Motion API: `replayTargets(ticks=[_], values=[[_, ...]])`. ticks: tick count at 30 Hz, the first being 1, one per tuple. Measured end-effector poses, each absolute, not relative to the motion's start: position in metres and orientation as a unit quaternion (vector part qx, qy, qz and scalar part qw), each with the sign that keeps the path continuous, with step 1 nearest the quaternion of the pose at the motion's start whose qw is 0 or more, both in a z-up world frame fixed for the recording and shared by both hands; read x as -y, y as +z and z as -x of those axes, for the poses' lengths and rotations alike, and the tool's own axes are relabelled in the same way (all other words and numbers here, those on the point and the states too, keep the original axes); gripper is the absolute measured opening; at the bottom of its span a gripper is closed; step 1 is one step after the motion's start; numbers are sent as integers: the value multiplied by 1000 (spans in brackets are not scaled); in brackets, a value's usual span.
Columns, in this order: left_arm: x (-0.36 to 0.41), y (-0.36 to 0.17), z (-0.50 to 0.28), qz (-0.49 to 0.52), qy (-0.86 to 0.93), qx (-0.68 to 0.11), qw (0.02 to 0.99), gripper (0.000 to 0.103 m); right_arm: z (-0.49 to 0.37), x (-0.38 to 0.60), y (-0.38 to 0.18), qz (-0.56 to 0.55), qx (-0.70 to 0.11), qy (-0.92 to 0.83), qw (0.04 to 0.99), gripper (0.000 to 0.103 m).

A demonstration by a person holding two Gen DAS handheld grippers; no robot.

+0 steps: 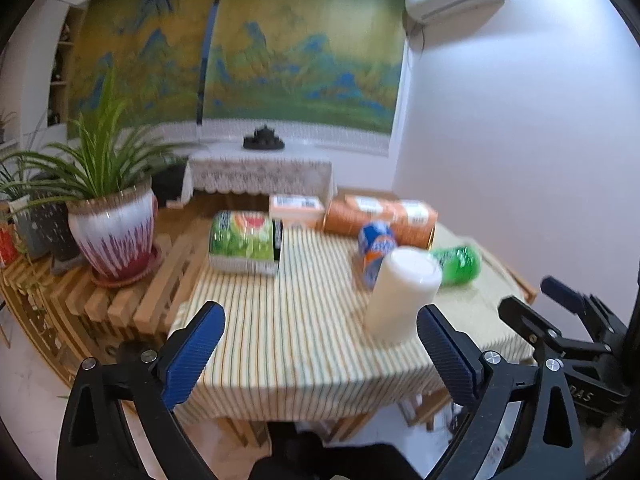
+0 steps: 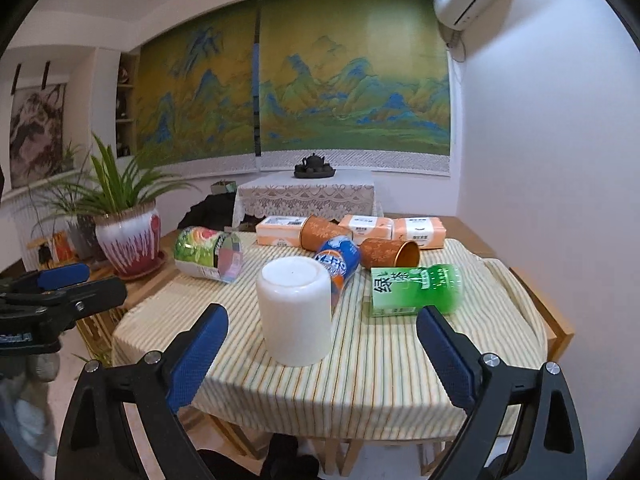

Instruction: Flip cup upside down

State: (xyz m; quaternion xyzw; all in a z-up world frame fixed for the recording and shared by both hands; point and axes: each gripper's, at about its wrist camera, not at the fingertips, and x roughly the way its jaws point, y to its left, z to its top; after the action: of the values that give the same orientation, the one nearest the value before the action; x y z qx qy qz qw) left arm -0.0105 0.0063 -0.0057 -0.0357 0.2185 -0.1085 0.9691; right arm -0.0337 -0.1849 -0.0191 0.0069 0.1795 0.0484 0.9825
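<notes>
Two grippers, both jaws spread wide, neither holding anything. Right gripper (image 2: 322, 344) sits off the near table edge; left gripper (image 1: 320, 346) likewise, with the cup at about 1 o'clock from it.

Cup (image 2: 295, 310): on the striped tablecloth (image 2: 380, 364) near the front edge, standing between the right gripper's fingers in that view but ahead of the tips, no contact seen. Long axis vertical, closed flat base up, mouth down on the cloth. In the blurred left view it reads slightly tilted. Plain white, matte, cylindrical, no handle visible.

Behind the cup at 12–1 o'clock: blue-orange can (image 2: 338, 266) lying on its side, touching or just beside it. At 2 o'clock, green bottle (image 2: 416, 290) lying down. Farther back, orange tins (image 2: 390, 254) and tissue packs (image 2: 416, 232). At 10 o'clock, potted plant (image 2: 128, 240).
</notes>
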Motion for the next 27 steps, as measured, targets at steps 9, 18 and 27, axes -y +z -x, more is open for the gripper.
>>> replayTargets(ticks=[9,18,27], values=[[2,15,41,27,-85,-149,985,102,61,199,2,-38,-167,20,985,93],[7,23,70,10,-53,-102,993,102,79,198,6,-32,-147,-1,989,93],[10,22,81,6,-48,-102,994,102,93,197,13,-27,-127,-7,992,93]])
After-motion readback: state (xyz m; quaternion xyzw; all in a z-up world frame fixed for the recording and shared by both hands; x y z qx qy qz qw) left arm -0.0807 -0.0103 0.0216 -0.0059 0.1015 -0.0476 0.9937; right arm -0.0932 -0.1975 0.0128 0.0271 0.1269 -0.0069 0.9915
